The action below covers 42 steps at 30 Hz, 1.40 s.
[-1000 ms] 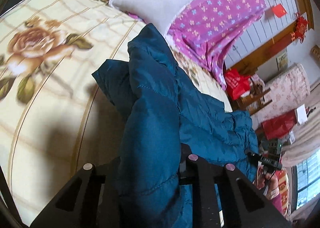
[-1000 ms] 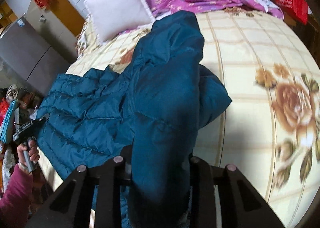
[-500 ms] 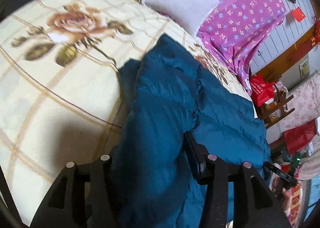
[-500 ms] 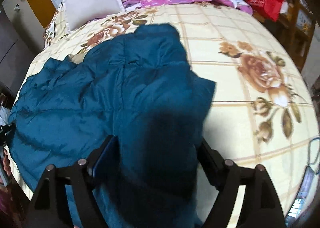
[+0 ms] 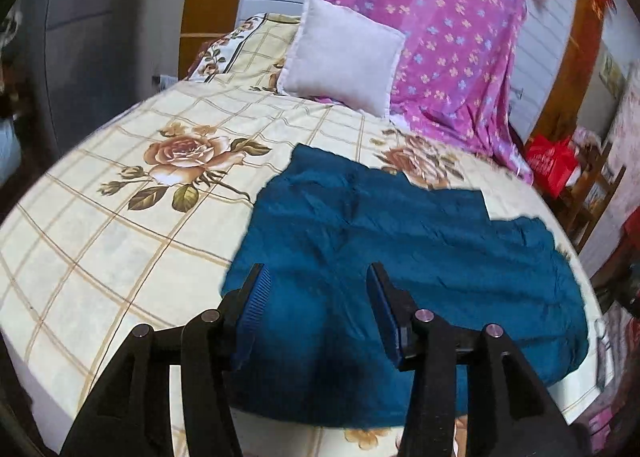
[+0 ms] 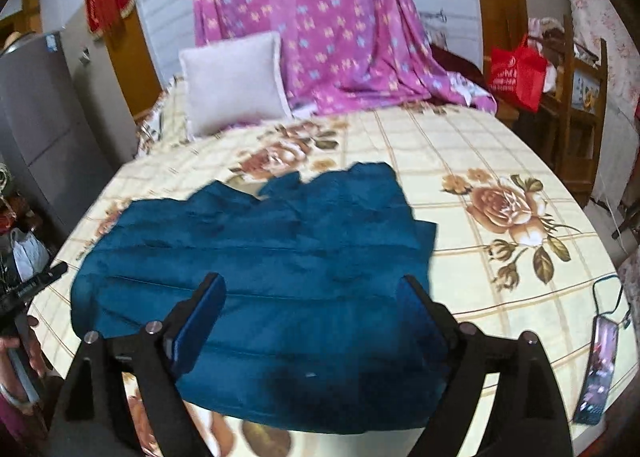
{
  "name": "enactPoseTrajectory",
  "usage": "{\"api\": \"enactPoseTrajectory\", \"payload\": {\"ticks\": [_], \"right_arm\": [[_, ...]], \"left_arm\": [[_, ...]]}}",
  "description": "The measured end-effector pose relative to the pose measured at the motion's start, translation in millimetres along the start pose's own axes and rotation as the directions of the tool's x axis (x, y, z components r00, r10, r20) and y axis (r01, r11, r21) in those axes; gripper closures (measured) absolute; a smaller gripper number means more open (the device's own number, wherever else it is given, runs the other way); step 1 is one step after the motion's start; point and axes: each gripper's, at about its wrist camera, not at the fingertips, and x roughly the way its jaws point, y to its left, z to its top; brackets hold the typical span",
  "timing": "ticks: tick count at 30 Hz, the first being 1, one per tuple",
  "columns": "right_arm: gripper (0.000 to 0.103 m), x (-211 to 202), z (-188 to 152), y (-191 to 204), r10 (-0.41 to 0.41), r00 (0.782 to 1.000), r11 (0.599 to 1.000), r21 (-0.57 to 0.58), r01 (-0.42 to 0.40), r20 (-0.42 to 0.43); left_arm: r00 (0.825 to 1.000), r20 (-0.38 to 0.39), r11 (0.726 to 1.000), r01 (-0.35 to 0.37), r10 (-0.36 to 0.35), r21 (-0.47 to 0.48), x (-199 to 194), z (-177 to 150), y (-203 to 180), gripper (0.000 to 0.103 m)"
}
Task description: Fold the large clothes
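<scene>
A dark teal padded jacket (image 5: 400, 237) (image 6: 272, 257) lies folded and flat on the rose-print bed sheet (image 5: 120, 237) (image 6: 500, 289). My left gripper (image 5: 316, 271) hangs above the jacket's near left end, open, its blue pads clear of the fabric. Over the near right end my right gripper (image 6: 310, 280) has its jaws opening wide, with nothing gripped between them. The jacket's near edge is hidden behind the fingers in both views.
A white pillow (image 5: 344, 53) (image 6: 234, 83) and a purple flowered blanket (image 5: 440, 37) (image 6: 320, 17) sit at the head of the bed. A phone (image 6: 598, 369) on a cable lies near the right edge. A red bag (image 6: 516, 75) hangs by wooden furniture; a grey cabinet (image 6: 36, 129) stands left.
Both grippers were shut on lifted jacket fabric; both have let go, opened and drawn back and upward. The jacket has dropped flat onto the bed.
</scene>
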Motion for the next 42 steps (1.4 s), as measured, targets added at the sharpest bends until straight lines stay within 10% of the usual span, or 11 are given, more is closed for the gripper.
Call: {"api": "enactPoseTrajectory", "payload": {"ticks": [42], "right_arm": [[0.010, 33.9, -68.1, 93.5, -0.049, 0.999, 0.993, -0.108, 0.048, -0.002]], "left_arm": [[0.990, 0.103, 0.984, -0.108, 0.094, 0.145, -9.1, -58.4, -89.5, 0.067]]}}
